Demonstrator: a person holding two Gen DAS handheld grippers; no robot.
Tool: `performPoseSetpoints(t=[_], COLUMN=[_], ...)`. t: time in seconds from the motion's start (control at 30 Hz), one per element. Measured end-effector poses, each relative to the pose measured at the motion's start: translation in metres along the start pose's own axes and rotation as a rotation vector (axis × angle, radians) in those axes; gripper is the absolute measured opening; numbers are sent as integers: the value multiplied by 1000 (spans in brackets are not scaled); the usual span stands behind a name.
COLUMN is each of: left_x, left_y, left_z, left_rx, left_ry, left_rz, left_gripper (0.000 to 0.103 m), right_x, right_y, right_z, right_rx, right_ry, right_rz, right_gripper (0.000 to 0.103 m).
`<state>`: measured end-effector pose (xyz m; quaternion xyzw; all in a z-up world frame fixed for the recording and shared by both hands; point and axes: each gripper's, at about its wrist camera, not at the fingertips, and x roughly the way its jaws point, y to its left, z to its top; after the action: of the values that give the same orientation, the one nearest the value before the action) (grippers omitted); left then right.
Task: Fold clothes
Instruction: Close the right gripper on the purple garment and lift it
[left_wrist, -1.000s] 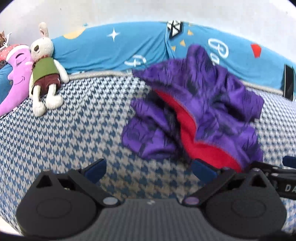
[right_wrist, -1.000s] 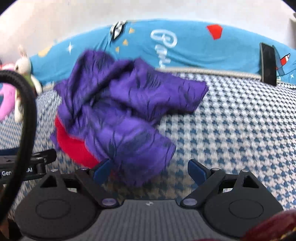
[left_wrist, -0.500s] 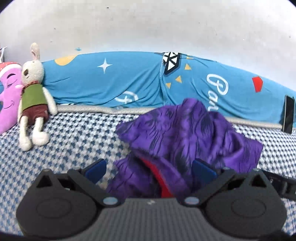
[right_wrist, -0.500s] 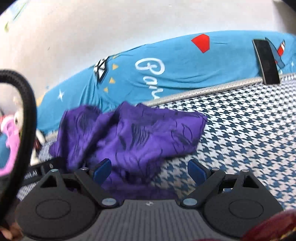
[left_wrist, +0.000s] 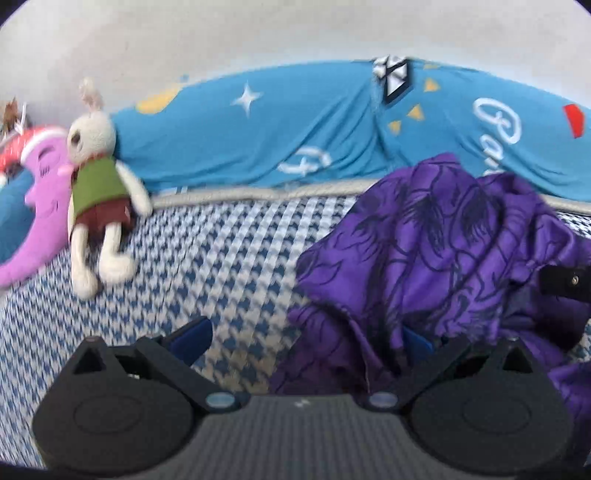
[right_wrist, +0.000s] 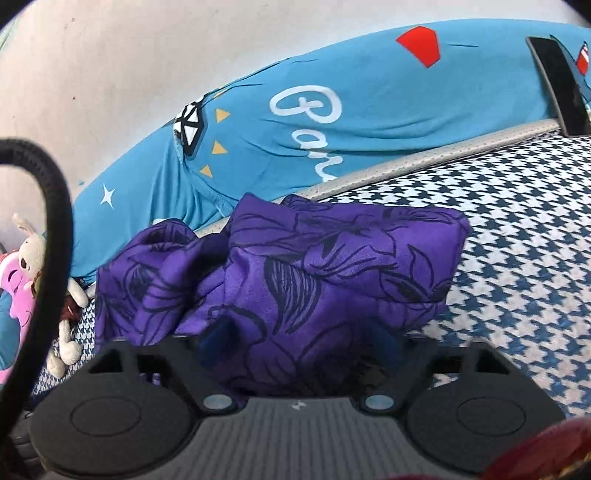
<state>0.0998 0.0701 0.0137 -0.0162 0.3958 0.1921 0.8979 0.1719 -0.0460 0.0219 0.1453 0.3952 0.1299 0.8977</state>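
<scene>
In the left wrist view, a bed (left_wrist: 229, 258) in blue-and-white houndstooth ran back to a grey piped edge, a long blue printed pillow (left_wrist: 295, 136) and a plain pale wall (left_wrist: 258, 33). A plush rabbit (left_wrist: 98, 184) in a green vest lay at ten o'clock against a pink moon cushion (left_wrist: 44, 206). The left claw (left_wrist: 306, 338) stood wide open; its left blue pad hung over bare cover, its right pad was sunk among folds of the purple garment (left_wrist: 443, 251), gripping nothing. That garment, satiny with dark line-drawn flowers, lay bunched from the centre to three o'clock.

In the right wrist view, the same cover filled three o'clock, the pillow and wall above, a dark phone (right_wrist: 557, 81) propped at one o'clock. The right claw (right_wrist: 299, 341) was spread wide, the garment (right_wrist: 332, 266) heaped between and over both blue pads; a grip could not be told. A black cable (right_wrist: 55, 236) curved at nine o'clock.
</scene>
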Motion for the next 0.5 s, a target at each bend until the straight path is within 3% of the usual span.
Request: performPoseSetpoints(t=[0.03,0.1,0.17,0.27,0.5], left_x=[1,2,1,0,-1], left_y=[3,8,10,13,19], left_z=[-1,-1,-2,-2,-2], left_rx=[-12,-25,-30,-37,-62], left_ry=[10,21,25,31,53], left_rz=[-8,-16,-17,-19,7], left_gripper=[103,103,103,103,103], right_x=[2,1,-3,-11,-31], right_y=[0,1,1,2,2], right_z=[-1,-2,-2,-2,-4], right_rx=[-2,-8,-25,-49,-107], right_ry=[-3,-22,-46,-75,-101], right_rz=[3,5,23,40,115], right_gripper=[52,39,19,13,12])
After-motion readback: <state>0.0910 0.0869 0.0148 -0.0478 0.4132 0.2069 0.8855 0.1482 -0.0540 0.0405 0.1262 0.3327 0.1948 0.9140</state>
